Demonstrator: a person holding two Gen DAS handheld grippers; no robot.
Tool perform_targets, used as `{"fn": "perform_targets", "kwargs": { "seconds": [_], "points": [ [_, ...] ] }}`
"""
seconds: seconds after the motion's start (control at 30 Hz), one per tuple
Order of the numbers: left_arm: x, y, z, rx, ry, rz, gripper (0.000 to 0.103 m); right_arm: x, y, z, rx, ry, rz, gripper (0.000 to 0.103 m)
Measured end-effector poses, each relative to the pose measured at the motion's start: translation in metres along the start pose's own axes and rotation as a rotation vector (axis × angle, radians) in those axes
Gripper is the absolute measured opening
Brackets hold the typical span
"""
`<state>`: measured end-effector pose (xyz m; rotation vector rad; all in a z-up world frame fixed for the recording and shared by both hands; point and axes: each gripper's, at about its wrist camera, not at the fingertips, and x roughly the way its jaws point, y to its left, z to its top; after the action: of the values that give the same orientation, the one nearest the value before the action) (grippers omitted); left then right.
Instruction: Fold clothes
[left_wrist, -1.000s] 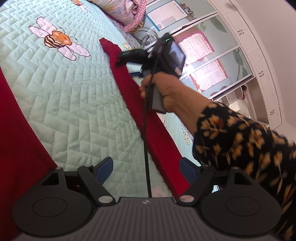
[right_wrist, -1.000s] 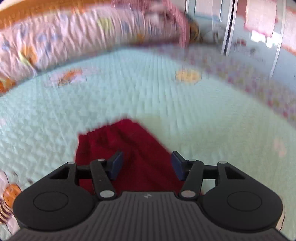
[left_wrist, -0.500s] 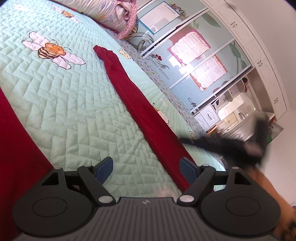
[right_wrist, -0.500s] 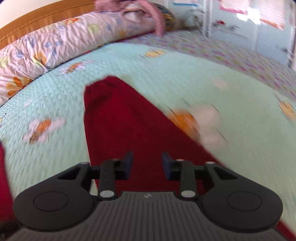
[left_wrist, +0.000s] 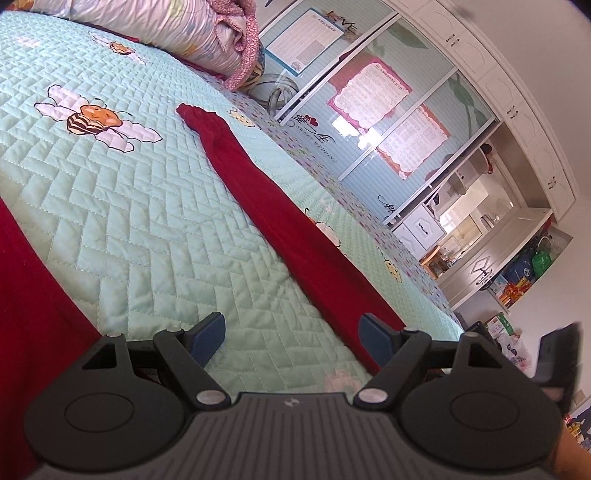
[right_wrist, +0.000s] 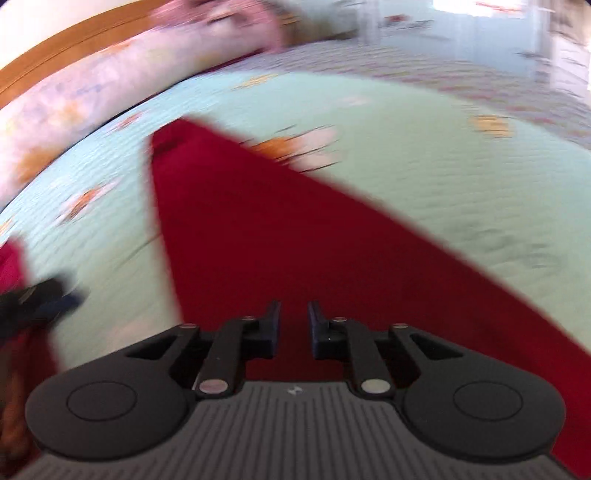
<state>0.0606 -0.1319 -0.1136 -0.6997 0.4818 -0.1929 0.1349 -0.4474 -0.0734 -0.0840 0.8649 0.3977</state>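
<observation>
Red garment (left_wrist: 295, 225) lies spread flat on the mint-green quilted bedspread (left_wrist: 147, 221); one long narrow section runs diagonally from its cuffed end near the far side of the bed down to the left gripper's right finger, and a second broad red area fills the lower-left edge of the left wrist view. Right wrist view is motion-blurred: the same red cloth (right_wrist: 295, 236) shows as a wide wedge tapering to a far end, lying directly under the right gripper (right_wrist: 293, 326). Right gripper: jaws narrow, a small gap between the blue pads, red cloth visible through the gap; cannot tell whether any fabric is pinched. Left gripper (left_wrist: 291, 338): jaws wide, nothing between them, positioned low over bare quilt between the two red sections, right pad overlapping the edge of the long section in view. Bee appliqué (left_wrist: 94, 120) on the quilt left of the cuffed end. Floral rolled bedding (left_wrist: 166, 26) along the head of the bed. Sliding wardrobe doors with pink posters (left_wrist: 369, 92) beyond the bed.
</observation>
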Motion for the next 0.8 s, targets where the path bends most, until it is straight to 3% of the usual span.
{"fn": "perform_targets", "kwargs": {
  "seconds": [0.03, 0.1, 0.13, 0.2, 0.27, 0.33, 0.5, 0.67, 0.77, 0.8],
  "points": [
    [0.0, -0.001, 0.0, 0.004, 0.0, 0.003, 0.083, 0.006, -0.009, -0.001, -0.005, 0.008, -0.068, 0.017],
    [0.001, -0.004, 0.0, 0.022, 0.008, 0.018, 0.083, 0.006, -0.03, -0.001, 0.045, -0.038, -0.211, 0.001],
    [0.001, -0.008, 0.001, 0.037, 0.017, 0.032, 0.083, 0.006, -0.041, 0.0, 0.071, -0.064, -0.282, 0.0],
    [0.005, -0.021, 0.002, 0.084, 0.048, 0.057, 0.081, -0.008, -0.046, -0.007, 0.13, -0.103, -0.235, 0.004],
    [0.024, -0.036, -0.002, 0.119, 0.089, 0.034, 0.081, -0.021, -0.047, -0.012, 0.155, -0.134, -0.2, 0.006],
    [0.042, -0.051, -0.007, 0.153, 0.13, 0.012, 0.084, -0.031, -0.053, -0.014, 0.131, -0.15, -0.216, 0.007],
    [0.088, -0.088, -0.017, 0.24, 0.232, -0.044, 0.087, -0.028, -0.112, -0.005, 0.18, -0.151, -0.291, 0.011],
    [0.134, -0.125, -0.028, 0.326, 0.334, -0.1, 0.085, -0.006, -0.111, 0.005, 0.055, -0.138, -0.236, 0.016],
    [0.134, -0.124, -0.033, 0.358, 0.309, -0.139, 0.086, 0.007, -0.11, 0.011, -0.022, -0.13, -0.201, 0.018],
    [0.132, -0.123, -0.034, 0.368, 0.296, -0.152, 0.086, 0.011, -0.109, 0.013, -0.048, -0.127, -0.189, 0.026]
  ]
}}
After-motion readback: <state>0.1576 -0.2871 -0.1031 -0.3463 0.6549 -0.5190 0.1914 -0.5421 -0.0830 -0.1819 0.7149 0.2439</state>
